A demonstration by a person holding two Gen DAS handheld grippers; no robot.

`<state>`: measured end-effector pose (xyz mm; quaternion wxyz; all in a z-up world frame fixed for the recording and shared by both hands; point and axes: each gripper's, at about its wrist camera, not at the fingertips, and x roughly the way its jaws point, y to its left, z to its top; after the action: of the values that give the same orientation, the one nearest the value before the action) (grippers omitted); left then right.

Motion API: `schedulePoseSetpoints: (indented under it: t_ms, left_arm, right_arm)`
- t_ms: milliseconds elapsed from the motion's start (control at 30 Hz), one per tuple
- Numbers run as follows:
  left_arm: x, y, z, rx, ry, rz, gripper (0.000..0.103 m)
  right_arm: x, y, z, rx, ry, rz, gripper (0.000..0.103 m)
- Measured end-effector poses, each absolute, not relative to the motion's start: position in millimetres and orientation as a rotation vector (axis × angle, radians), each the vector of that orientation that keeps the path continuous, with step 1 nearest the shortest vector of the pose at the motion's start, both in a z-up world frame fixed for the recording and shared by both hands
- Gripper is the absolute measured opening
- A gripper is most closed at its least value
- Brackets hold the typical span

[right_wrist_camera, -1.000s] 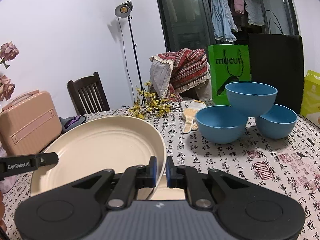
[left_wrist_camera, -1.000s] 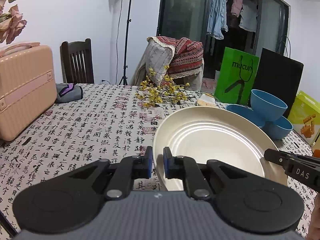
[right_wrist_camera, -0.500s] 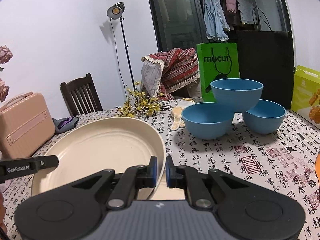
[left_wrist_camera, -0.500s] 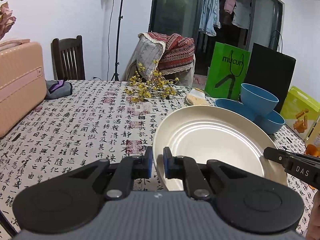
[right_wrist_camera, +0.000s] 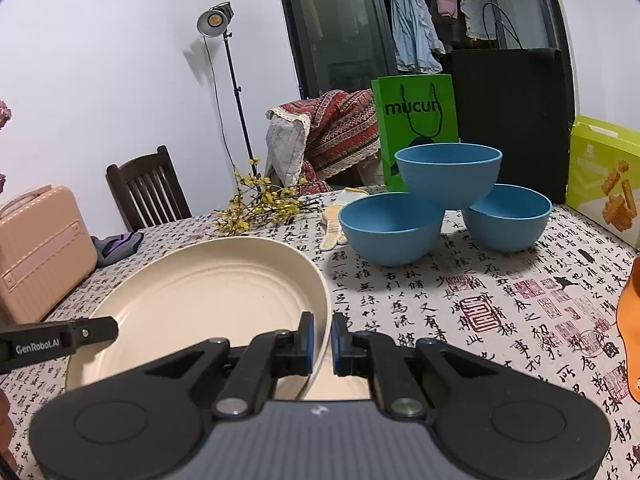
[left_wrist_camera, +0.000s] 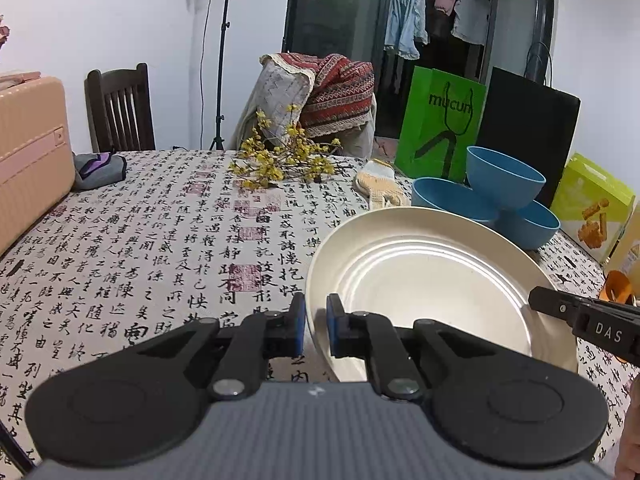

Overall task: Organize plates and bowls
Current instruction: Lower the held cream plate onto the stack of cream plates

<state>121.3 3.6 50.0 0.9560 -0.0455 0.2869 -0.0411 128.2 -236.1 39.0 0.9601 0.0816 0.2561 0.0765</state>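
A large cream plate (left_wrist_camera: 432,276) (right_wrist_camera: 208,292) is held between both grippers above the table. My left gripper (left_wrist_camera: 316,326) is shut on its left rim, and my right gripper (right_wrist_camera: 322,344) is shut on its right rim. Each gripper's finger shows in the other view, at the plate's far edge. Three blue bowls stand behind the plate: one bowl (right_wrist_camera: 448,176) rests on top of the two others (right_wrist_camera: 392,228) (right_wrist_camera: 508,220). In the left wrist view the bowl pile (left_wrist_camera: 504,182) is at the right, just past the plate.
The table (left_wrist_camera: 160,248) has a cloth printed with black characters. On it lie a pink suitcase (left_wrist_camera: 28,148), a grey pouch (left_wrist_camera: 98,166), yellow flower sprigs (left_wrist_camera: 280,160), a knitted glove (left_wrist_camera: 380,184), a green bag (left_wrist_camera: 440,124), a black bag (right_wrist_camera: 508,112) and a yellow-green box (right_wrist_camera: 604,176). An orange object (right_wrist_camera: 630,320) sits at the right.
The plate, gripped at both rims, has travelled slightly; the views have shifted so the bowls and bags sit a little differently. Both grips are unchanged.
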Motion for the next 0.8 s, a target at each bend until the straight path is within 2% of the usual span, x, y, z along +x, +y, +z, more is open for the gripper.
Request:
schedulePoseSetpoints:
  t_ms: [800]
  left_arm:
    - [122.1,-16.5,28.3,-0.048,0.612,-0.113,0.011]
  right_arm:
    - [120.7,-252.4,15.6,0.179,0.559,0.124,0.009]
